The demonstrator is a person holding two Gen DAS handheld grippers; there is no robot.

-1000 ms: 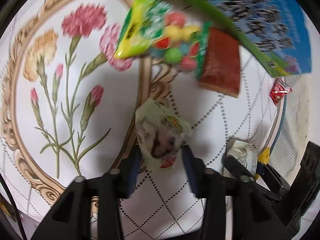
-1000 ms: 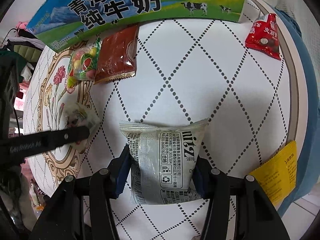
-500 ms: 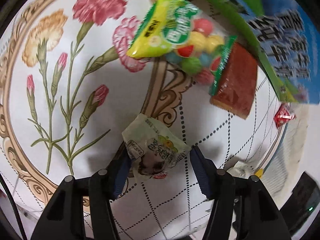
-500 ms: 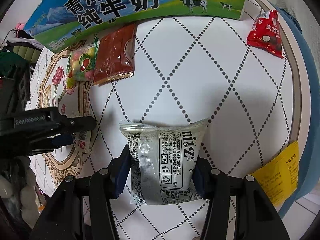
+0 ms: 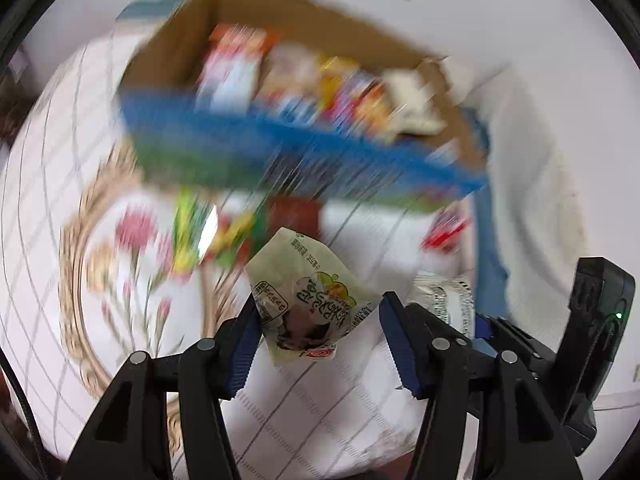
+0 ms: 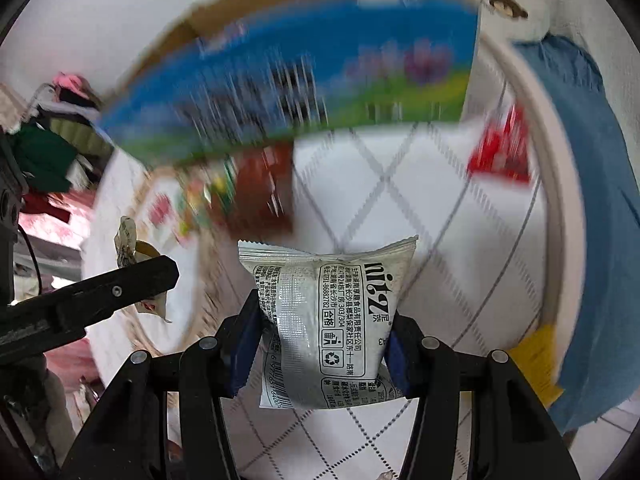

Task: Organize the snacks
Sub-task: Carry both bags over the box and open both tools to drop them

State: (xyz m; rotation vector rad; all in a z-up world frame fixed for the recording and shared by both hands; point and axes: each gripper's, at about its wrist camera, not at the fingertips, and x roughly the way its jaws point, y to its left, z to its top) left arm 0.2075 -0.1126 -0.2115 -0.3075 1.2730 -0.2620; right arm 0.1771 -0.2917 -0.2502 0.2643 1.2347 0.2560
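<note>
Holding a snack each, both grippers are lifted off the tabletop [image 6: 460,240] and face the open cardboard box [image 5: 248,12]. Left gripper [image 5: 316,336]: jaws fairly wide, pale green packet [image 5: 308,296] caught between them, crumpled; the left pad touches it, the right pad's contact looks slight. Right gripper [image 6: 320,340]: jaws closed snugly on a silver-white packet [image 6: 332,316], upright, printed side to the camera.

Box sits at the far side of the tabletop, blue-and-green printed wall [image 6: 320,80] nearest, several snacks already inside. Loose on the patterned cloth near that wall: a dark red packet [image 6: 264,184], a bag of coloured sweets [image 5: 200,232], a small red packet [image 6: 500,156]; a yellow packet [image 6: 536,360] lies at the near right edge.

Step in hand, by my reading: carry both packets over the box wall and drop them in. Clear the rim with height to spare, then open the jaws only once the packets are above the box. The green one looks loosely held, so move it level, without jerks.

Heavy motion blur: box contents and print unreadable. The green packet's right-side grip is uncertain. Bottom of the silver packet sits behind the jaws
</note>
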